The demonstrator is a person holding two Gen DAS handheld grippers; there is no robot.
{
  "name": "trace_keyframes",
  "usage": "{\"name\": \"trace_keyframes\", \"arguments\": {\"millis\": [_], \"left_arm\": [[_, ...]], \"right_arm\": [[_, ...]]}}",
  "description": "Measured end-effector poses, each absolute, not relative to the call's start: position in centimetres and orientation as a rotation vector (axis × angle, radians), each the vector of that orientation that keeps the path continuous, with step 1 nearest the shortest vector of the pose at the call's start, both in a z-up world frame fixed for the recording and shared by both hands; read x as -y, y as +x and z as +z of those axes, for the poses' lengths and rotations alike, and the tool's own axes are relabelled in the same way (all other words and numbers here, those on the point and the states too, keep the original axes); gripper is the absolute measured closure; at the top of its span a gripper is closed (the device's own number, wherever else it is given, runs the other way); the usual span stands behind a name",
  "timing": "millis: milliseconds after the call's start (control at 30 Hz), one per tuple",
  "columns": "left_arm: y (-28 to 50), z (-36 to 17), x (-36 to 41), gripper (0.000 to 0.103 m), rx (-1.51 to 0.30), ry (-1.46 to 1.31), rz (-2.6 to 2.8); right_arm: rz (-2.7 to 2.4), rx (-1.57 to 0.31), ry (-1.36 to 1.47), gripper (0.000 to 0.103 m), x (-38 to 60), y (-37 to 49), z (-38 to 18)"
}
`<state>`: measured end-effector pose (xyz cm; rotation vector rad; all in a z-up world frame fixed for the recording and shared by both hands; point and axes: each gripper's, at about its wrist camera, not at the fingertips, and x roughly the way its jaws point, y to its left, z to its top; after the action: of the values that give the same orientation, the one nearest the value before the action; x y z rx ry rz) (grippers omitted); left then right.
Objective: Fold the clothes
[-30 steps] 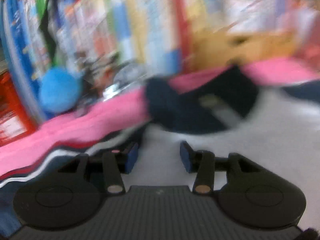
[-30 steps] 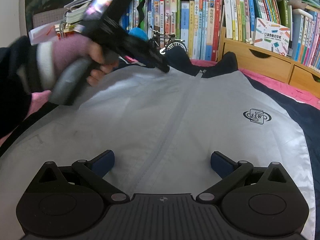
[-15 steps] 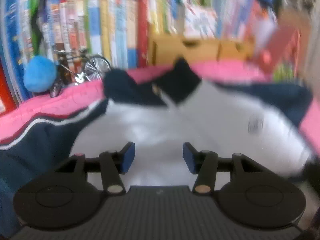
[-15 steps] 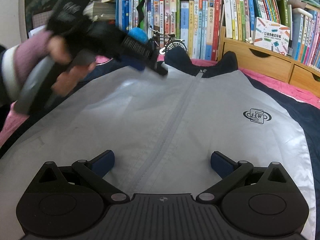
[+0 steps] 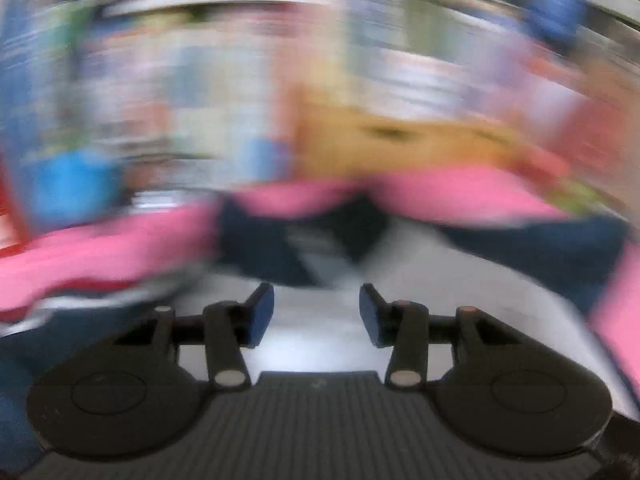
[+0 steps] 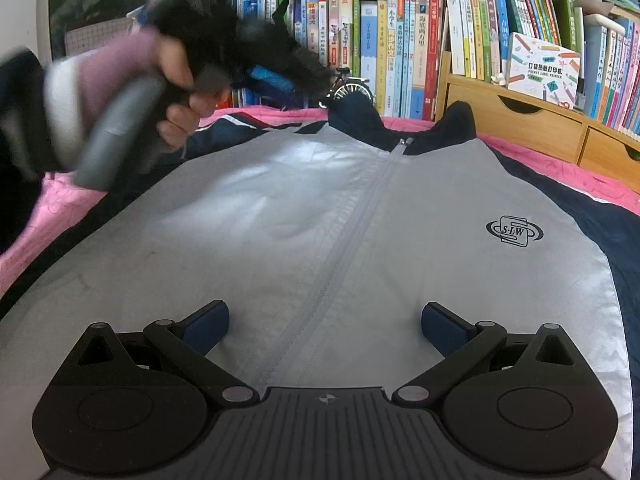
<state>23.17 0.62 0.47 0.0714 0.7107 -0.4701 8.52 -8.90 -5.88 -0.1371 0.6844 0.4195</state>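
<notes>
Compared with a second ago, the left gripper (image 6: 276, 76) is higher above the pink bedcover (image 6: 52, 208), jaws narrowing, nothing between them. The jacket (image 6: 320, 216) lies flat, zipped. The right gripper (image 6: 325, 322) hovers unmoved, wide, empty.

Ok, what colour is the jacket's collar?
Dark navy collar, against the jacket's light grey front; clearest in the right wrist view.
</notes>
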Motion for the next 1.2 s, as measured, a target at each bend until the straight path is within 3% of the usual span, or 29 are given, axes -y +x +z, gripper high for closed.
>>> {"name": "trace_keyframes", "arguments": {"millis": [100, 167, 233, 367, 500, 833, 1200], "left_arm": [[23.0, -0.7, 5.7, 0.058, -0.756, 0.229, -0.582], [25.6, -2.8, 7.8, 0.069, -0.806, 0.237, -0.525], [28.6, -4.2, 8.8, 0.071, -0.779, 0.201, -0.456], [34.8, -4.8, 9.3, 0.067, -0.741, 0.103, -0.374], [35.4, -4.3, 10.6, 0.064, -0.758, 0.122, -0.316], [28.5, -1.2, 3.5, 0.046, -0.718, 0.069, -0.353], [17.6, 0.1, -9.5, 0.041, -0.702, 0.114, -0.165]], "right_arm": [[0.419, -0.685, -0.135, 0.0, 8.9, 8.5, -5.9], [0.419, -0.685, -0.134, 0.0, 8.9, 8.5, -5.8], [0.417, -0.686, -0.129, 0.0, 8.9, 8.5, -5.8], [0.409, -0.69, -0.111, 0.0, 9.2, 8.6, -5.7], [0.409, -0.691, -0.101, 0.0, 9.3, 8.6, -5.7], [0.41, -0.691, -0.103, 0.0, 9.2, 8.2, -5.7], [0.408, -0.693, -0.11, 0.0, 9.1, 8.0, -5.5]]}}
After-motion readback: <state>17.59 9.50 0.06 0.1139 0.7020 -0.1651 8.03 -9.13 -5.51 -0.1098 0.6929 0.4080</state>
